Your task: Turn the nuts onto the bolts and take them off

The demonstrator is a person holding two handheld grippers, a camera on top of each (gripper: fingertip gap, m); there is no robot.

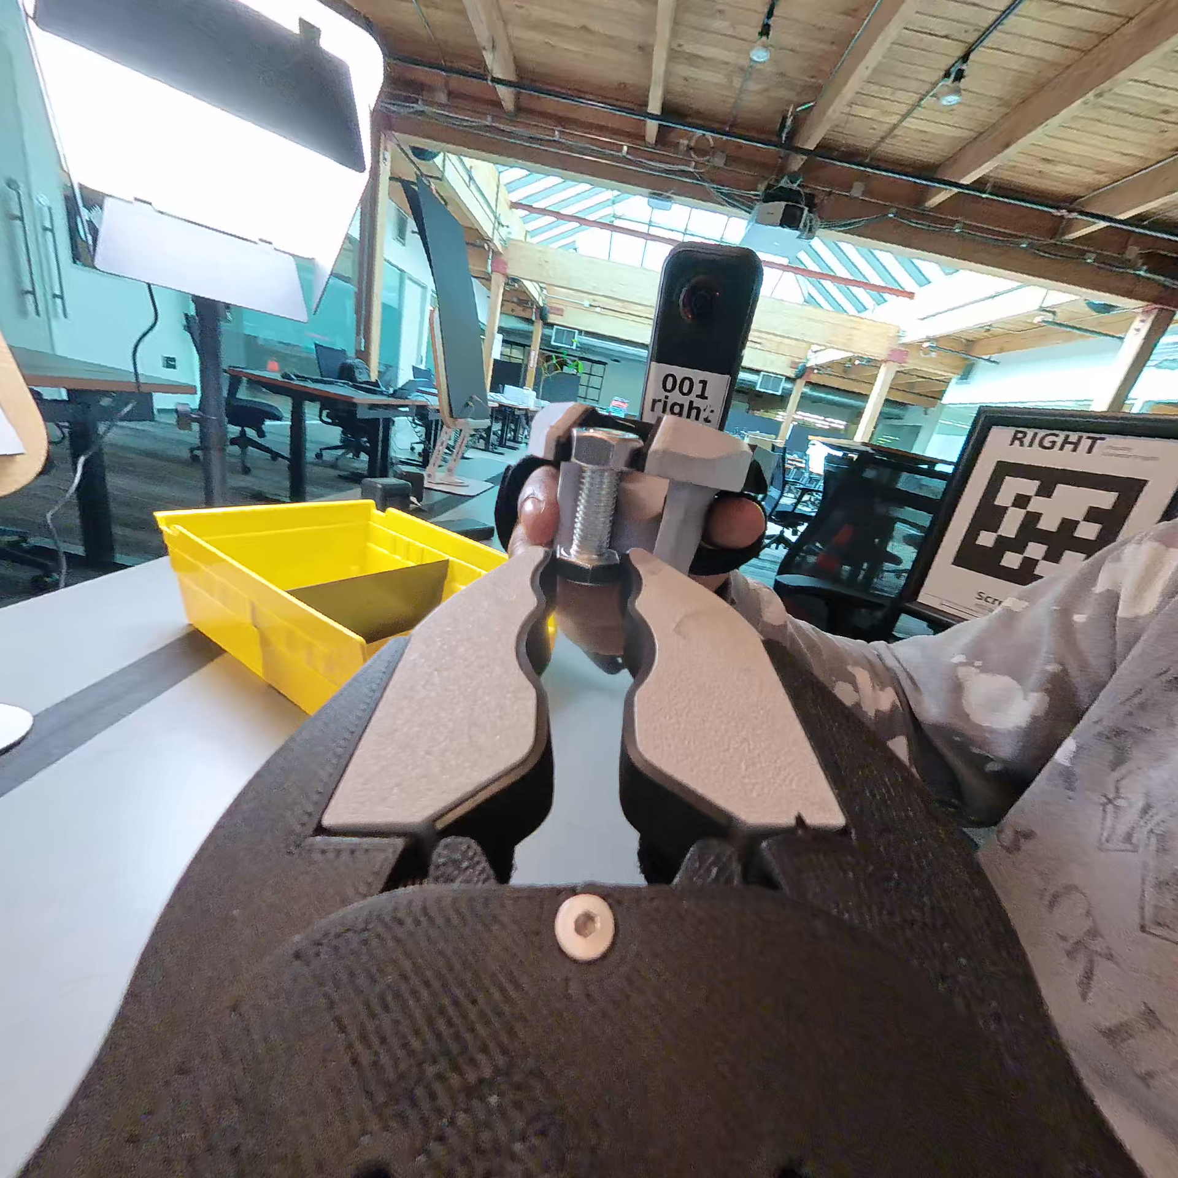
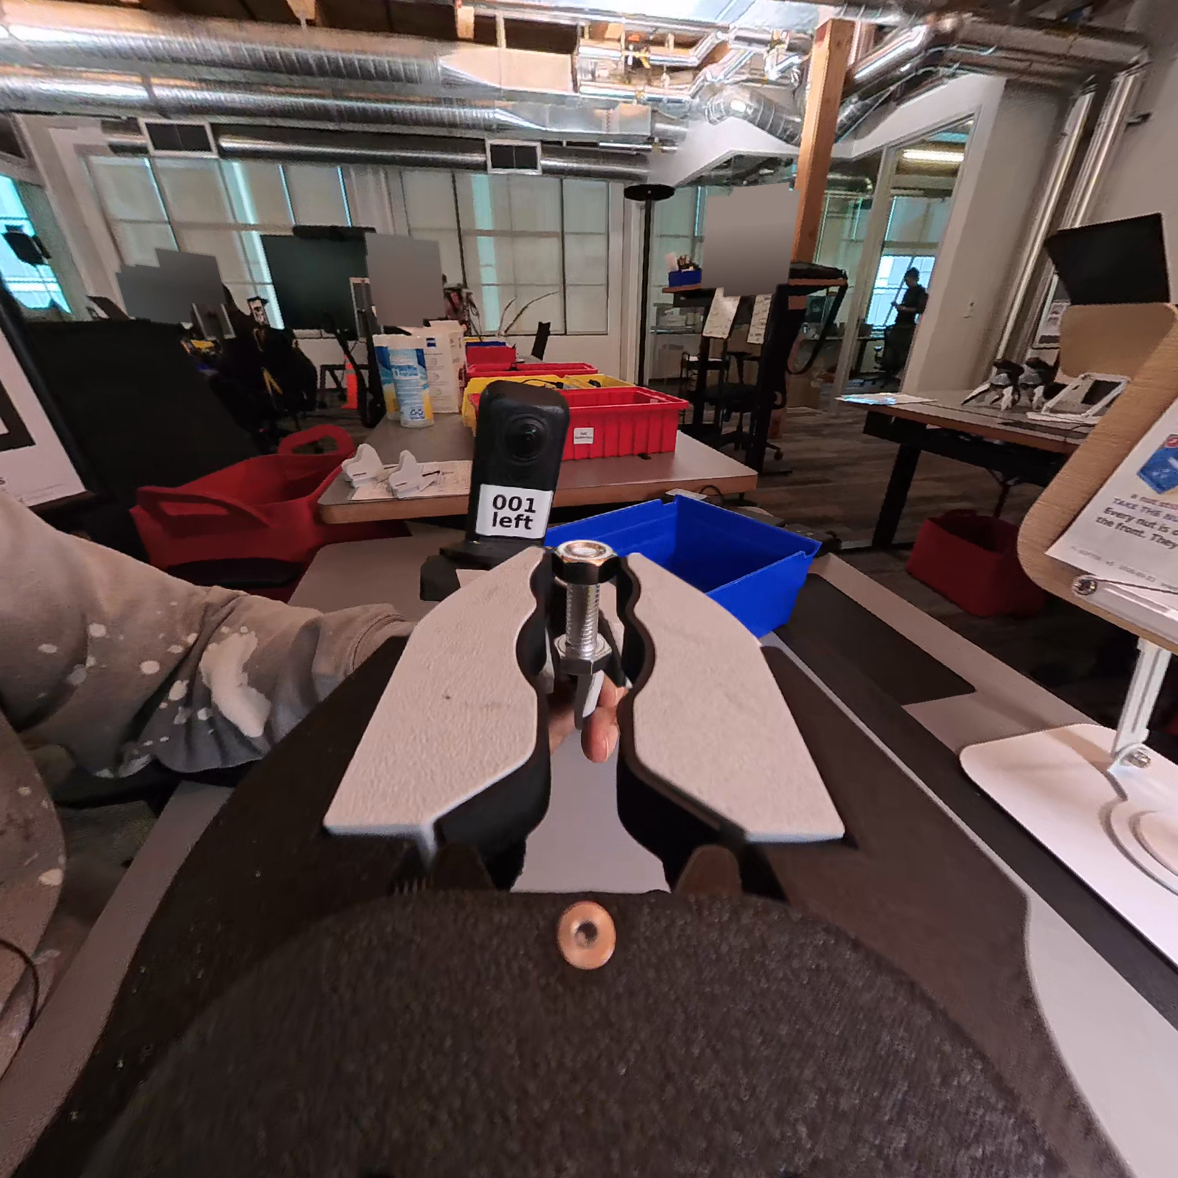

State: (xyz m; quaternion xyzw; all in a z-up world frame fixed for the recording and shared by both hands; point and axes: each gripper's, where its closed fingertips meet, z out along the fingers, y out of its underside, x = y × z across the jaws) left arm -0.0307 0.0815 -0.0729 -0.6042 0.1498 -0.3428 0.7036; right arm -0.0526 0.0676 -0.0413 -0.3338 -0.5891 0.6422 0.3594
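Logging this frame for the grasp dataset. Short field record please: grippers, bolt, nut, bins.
left gripper: closed on the nut
right gripper: closed on the head of the bolt
nut position: on the thread, at the end away from the head
bolt pose: held in the air between both grippers, above the table
yellow bin: on the table, dark divider inside
blue bin: on the table, beyond the right gripper
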